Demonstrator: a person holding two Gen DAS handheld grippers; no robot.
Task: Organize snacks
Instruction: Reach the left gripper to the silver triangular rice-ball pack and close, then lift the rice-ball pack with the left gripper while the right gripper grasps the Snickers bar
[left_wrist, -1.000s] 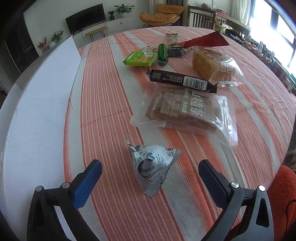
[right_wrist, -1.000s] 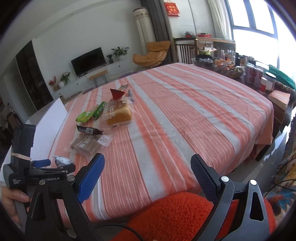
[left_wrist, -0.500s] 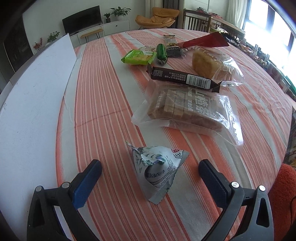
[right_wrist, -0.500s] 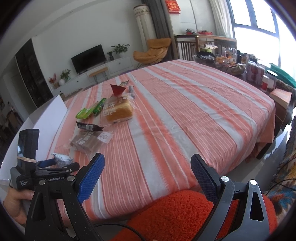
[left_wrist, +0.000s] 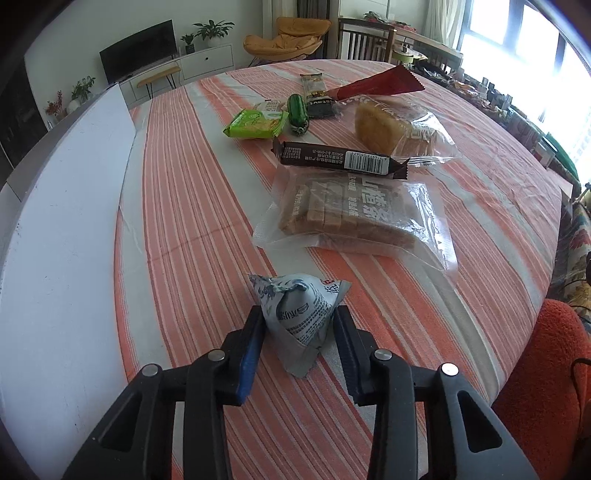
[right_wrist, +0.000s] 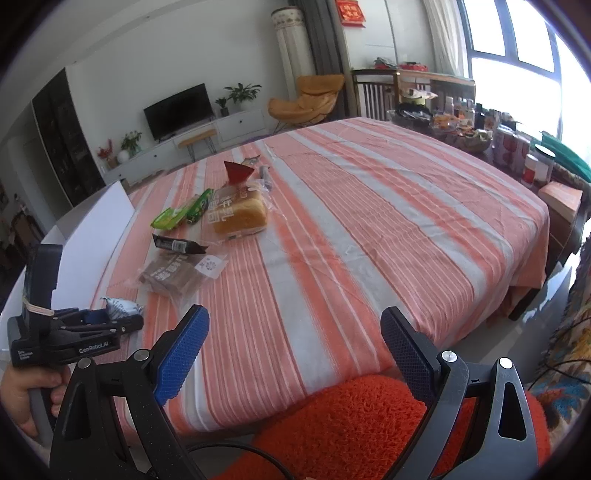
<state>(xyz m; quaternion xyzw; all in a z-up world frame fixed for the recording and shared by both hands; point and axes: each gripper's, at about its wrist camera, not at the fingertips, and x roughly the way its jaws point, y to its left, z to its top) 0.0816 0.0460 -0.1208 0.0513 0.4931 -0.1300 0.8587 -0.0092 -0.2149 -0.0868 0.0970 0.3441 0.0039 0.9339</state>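
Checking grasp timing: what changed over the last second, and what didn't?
The left gripper, wide open a second ago, is closing its jaws around the grey-white snack pouch; the blue pads now sit against its sides. The pouch is still on the striped tablecloth. The right gripper stays open and empty, and the other snacks further up the table have not shifted.

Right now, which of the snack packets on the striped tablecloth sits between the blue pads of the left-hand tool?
The small grey-white printed pyramid-shaped packet; the left gripper is closing around it. Every other snack lies farther up the table.
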